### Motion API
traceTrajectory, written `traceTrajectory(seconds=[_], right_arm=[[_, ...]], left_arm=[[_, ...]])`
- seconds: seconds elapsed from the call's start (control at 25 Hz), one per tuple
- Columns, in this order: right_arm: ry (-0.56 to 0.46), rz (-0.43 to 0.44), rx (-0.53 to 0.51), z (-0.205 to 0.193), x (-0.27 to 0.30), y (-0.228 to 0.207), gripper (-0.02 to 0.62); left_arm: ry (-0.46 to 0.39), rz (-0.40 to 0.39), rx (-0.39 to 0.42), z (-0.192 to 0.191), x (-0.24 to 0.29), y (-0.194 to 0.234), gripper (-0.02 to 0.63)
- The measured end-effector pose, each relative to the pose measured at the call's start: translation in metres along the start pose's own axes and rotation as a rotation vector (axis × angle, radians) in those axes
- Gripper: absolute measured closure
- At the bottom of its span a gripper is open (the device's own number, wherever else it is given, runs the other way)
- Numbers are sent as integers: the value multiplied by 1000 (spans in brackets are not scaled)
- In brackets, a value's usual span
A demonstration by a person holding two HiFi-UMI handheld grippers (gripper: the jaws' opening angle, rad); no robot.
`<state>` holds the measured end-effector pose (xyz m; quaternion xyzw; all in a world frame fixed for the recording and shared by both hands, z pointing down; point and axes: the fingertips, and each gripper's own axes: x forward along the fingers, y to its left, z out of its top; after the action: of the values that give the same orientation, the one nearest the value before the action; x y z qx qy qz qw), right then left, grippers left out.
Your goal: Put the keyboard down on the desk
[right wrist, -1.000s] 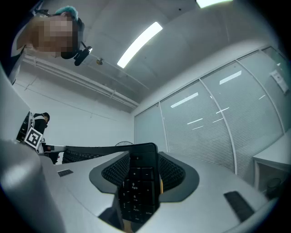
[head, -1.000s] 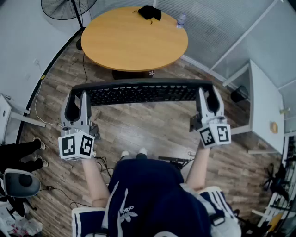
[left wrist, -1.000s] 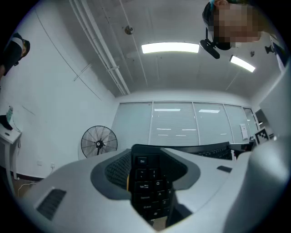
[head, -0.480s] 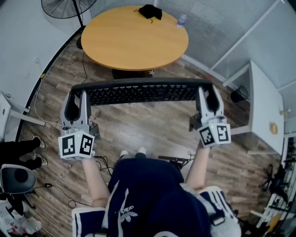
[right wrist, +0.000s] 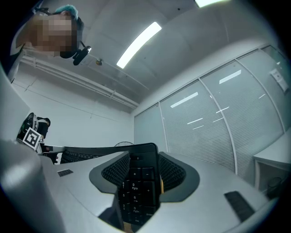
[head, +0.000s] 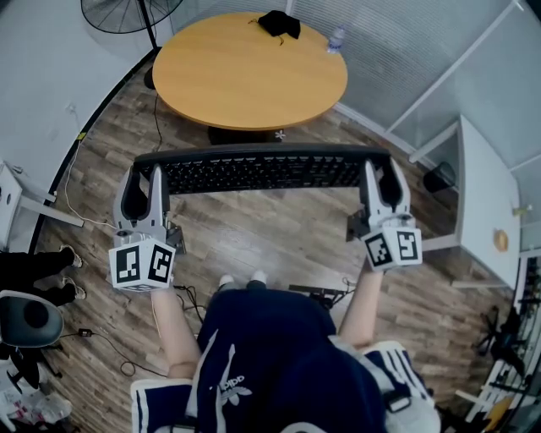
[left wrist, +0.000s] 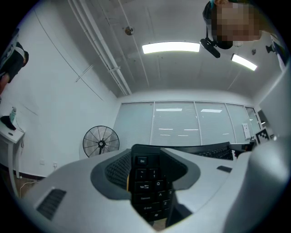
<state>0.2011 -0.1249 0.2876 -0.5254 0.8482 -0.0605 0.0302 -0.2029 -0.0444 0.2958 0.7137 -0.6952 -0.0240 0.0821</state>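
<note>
A long black keyboard [head: 262, 169] hangs level in the air above the wooden floor, held by its two ends. My left gripper [head: 142, 182] is shut on its left end, where the Esc and Tab keys of the keyboard [left wrist: 148, 184] show between the jaws. My right gripper [head: 383, 179] is shut on the right end, and the number-pad keys of the keyboard [right wrist: 136, 186] sit between its jaws. A round wooden table [head: 249, 68] stands beyond the keyboard, apart from it.
A black cloth [head: 281, 23] and a plastic bottle [head: 336, 38] rest on the table's far edge. A standing fan [head: 127, 13] is at the upper left, a white desk [head: 486, 203] at the right. Cables [head: 127, 359] trail over the floor near the person's feet.
The view has shifted slightly, so the table and the fan sit a little to the right and lower. The keyboard and both grippers keep the same hold.
</note>
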Motion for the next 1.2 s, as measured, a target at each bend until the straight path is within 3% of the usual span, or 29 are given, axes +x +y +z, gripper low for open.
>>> traceTrajectory(seconds=[0.56, 1.2], right_arm=[[11, 17, -10, 7, 3, 4, 407], [-98, -74, -28, 0, -17, 8, 407]], left_arm=[[7, 21, -9, 2, -5, 0, 423], [-61, -110, 41, 2, 19, 3, 423]])
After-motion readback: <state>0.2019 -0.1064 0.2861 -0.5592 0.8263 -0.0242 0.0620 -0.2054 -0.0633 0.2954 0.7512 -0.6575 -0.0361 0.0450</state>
